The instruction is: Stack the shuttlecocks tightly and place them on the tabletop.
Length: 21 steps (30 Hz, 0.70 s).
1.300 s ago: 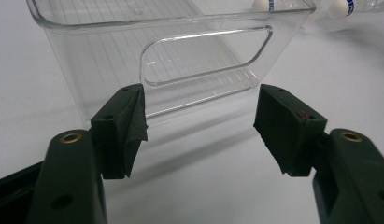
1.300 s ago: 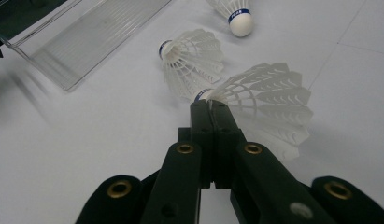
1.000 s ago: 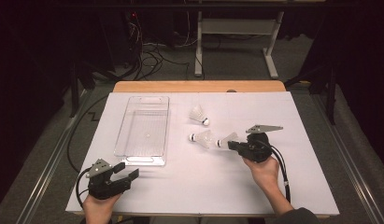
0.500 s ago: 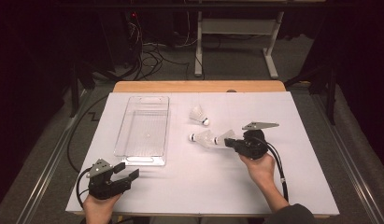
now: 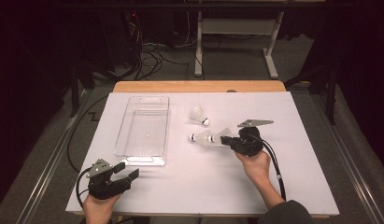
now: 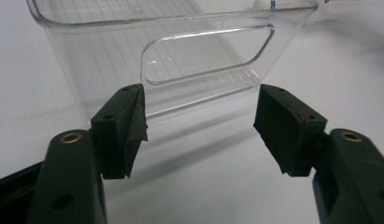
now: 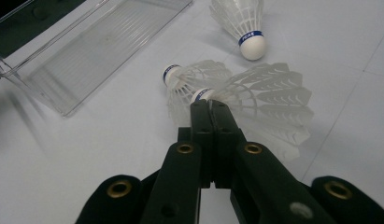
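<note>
Shuttlecock in my right jaws (image 7: 269, 107): lying on the desk to the right of the clear bin, well apart from it; in the right gripper view my jaws are pressed together over it by its cork, and its feather skirt fans out to the right of them.
Right hand-held gripper (image 5: 228, 140): I see it closed, pinching that shuttlecock; it sits right of the clear bin, about level with the bin's near half, jaws pointing toward the bin.
Right hand (image 5: 255, 163): behind that gripper on the near side, forearm coming up from the desk's near edge.
Left hand-held gripper (image 5: 126, 173): I see its jaws spread wide with nothing between them; it sits just near of the clear bin's near left corner, close to the near edge of the desk. In the left gripper view (image 6: 199, 126) the bin's end wall with its handle slot stands just ahead of the pads, not touching.
Clear bin (image 5: 133, 156): long transparent tray on the left half of the desk, long side running away from me; nothing lies inside it.
Second shuttlecock (image 5: 201, 137): on its side between the clear bin and the gripped one, cork toward the bin; its skirt overlaps the gripped one's cork end, but I cannot tell whether they touch.
Third shuttlecock (image 5: 199, 115): farther off, right of the clear bin's far half, apart from the other two, cork pointing right and toward me.
Desk (image 5: 297, 186): white sheet over a wooden top.
</note>
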Available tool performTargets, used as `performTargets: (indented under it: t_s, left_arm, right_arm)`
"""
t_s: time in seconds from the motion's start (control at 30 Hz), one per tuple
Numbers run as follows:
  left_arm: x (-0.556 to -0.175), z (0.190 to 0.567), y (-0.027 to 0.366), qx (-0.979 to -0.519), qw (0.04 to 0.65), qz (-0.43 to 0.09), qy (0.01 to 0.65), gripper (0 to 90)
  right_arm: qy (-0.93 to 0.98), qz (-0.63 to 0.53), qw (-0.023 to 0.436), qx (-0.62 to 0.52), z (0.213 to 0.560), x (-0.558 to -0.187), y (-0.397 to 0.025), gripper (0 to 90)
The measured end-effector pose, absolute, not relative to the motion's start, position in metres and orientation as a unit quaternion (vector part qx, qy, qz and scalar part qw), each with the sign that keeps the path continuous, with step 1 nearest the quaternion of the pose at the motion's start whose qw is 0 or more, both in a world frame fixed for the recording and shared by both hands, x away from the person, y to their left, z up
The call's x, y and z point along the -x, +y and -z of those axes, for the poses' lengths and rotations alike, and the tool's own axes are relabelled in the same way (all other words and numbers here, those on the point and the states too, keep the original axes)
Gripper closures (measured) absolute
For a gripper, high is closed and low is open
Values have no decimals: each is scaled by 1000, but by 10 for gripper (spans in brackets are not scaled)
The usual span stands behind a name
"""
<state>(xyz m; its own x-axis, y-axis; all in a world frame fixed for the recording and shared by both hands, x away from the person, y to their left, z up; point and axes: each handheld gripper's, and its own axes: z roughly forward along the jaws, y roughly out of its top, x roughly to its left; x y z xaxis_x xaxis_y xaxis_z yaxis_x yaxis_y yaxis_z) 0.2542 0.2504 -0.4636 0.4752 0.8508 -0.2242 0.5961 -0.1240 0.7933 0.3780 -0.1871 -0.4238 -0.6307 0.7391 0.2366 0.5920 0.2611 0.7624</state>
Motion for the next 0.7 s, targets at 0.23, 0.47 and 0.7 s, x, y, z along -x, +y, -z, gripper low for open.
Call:
performTargets:
  t_s: [0.23,0.47,0.7]
  left_arm:
    - [-254,464,250,-736,443,-144,491,348]
    - [-254,464,250,-737,442,-143,491,348]
    - [-255,464,249,-739,441,-142,488,348]
  right_arm:
    - [790,-440,79,-420,426,-380,-182,900]
    - [791,-440,75,-419,428,-383,-177,900]
    - [789,-444,68,-419,431,-386,-172,900]
